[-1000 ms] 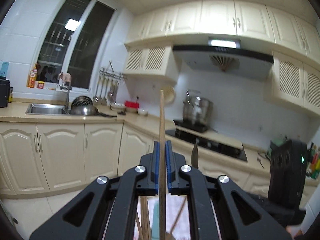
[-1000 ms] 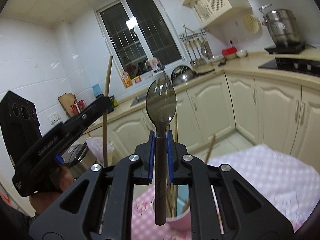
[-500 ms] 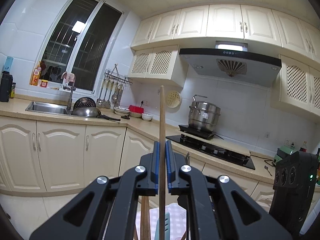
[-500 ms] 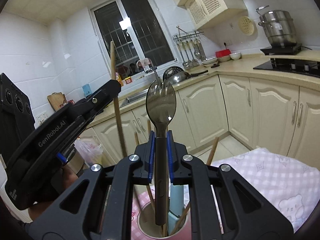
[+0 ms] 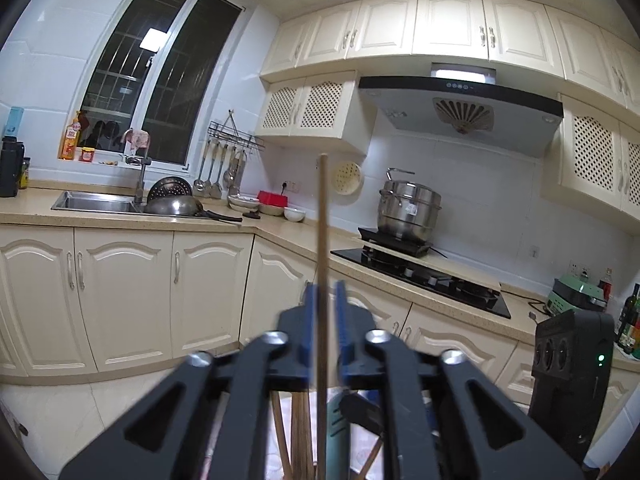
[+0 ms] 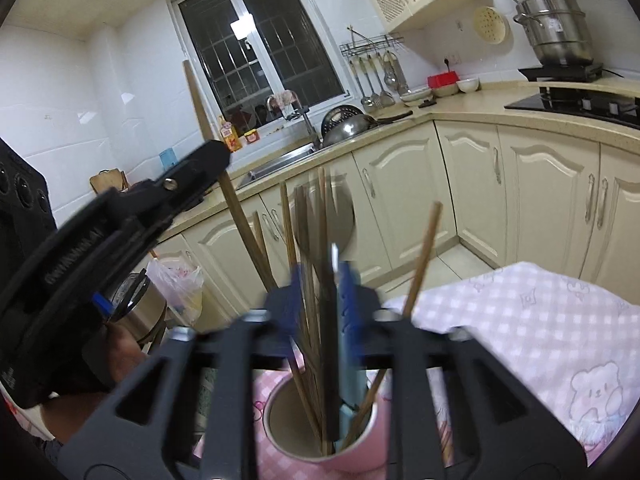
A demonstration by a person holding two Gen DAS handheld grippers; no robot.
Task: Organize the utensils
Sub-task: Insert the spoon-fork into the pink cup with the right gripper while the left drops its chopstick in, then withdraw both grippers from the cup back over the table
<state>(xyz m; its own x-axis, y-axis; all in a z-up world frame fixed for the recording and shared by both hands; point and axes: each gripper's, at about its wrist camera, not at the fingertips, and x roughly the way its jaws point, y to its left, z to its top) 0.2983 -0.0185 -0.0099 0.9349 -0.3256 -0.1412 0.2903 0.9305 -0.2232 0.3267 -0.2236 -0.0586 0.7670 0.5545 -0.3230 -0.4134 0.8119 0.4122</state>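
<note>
Now, left gripper: I have its jaws opening, blue pads standing clear on either side of 1 wooden chopstick, which rises upright between them with a sliver of gap at each pad.
Chopstick's foot: it runs down out of the left wrist view toward other sticks below; in the right wrist view the same chopstick slants down toward the pink cup, though I cannot see its tip land.
Pink cup: it stands on the checked tablecloth, already holding several chopsticks and a pale blue handle.
Right gripper: I have these jaws opening too, pads apart; the dark spoon-fork stands between them, blurred, its handle reaching down into the cup and no pad pressing it.
Step in hand: by my reading, the release, with both utensils being let go into the cup at once.
Next move: I judge it calls for both grippers to finish spreading, then lift straight up and back so neither pad drags a utensil or tips the cup.
Unclear: whether more utensils wait outside the cup, I cannot tell.
</note>
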